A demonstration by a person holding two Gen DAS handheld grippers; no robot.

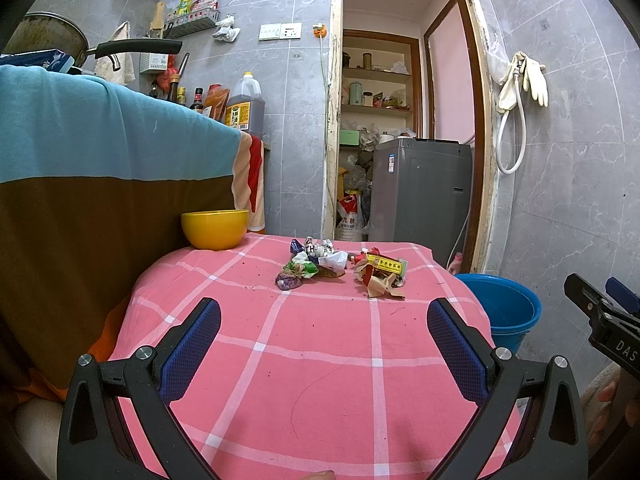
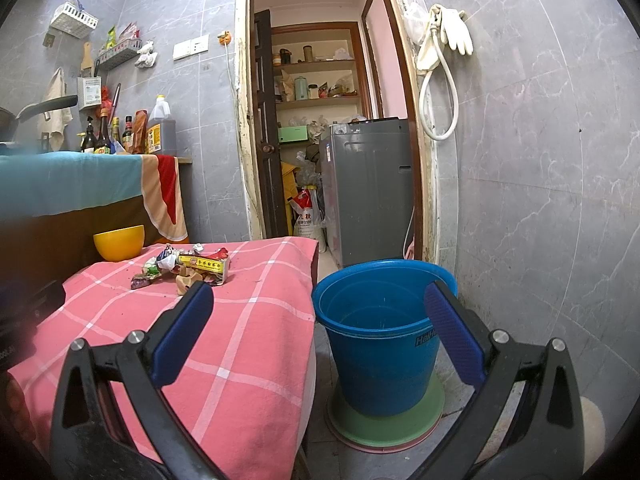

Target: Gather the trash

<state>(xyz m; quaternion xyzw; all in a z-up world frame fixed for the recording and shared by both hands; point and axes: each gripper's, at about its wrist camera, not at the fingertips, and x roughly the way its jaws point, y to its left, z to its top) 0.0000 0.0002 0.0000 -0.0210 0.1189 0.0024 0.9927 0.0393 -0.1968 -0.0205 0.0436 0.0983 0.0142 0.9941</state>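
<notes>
Crumpled wrappers lie in two heaps on the pink checked tablecloth [image 1: 312,360]: a mixed heap [image 1: 314,262] and, right of it, a heap with a yellow-labelled wrapper [image 1: 382,272]. The right wrist view shows the same trash [image 2: 188,268] at the far part of the table. My left gripper [image 1: 324,316] hovers open over the near cloth, well short of the trash, holding nothing. My right gripper [image 2: 318,300] is open and empty, off the table's right side, above the blue bucket [image 2: 380,320]. The bucket [image 1: 502,308] stands on the floor beside the table.
A yellow bowl [image 1: 215,228] sits at the table's far left corner, against a counter draped in a blue and brown cloth [image 1: 100,152]. Bottles line the counter. A grey washing machine [image 1: 420,192] stands in the doorway behind. The bucket rests on a green mat [image 2: 384,420].
</notes>
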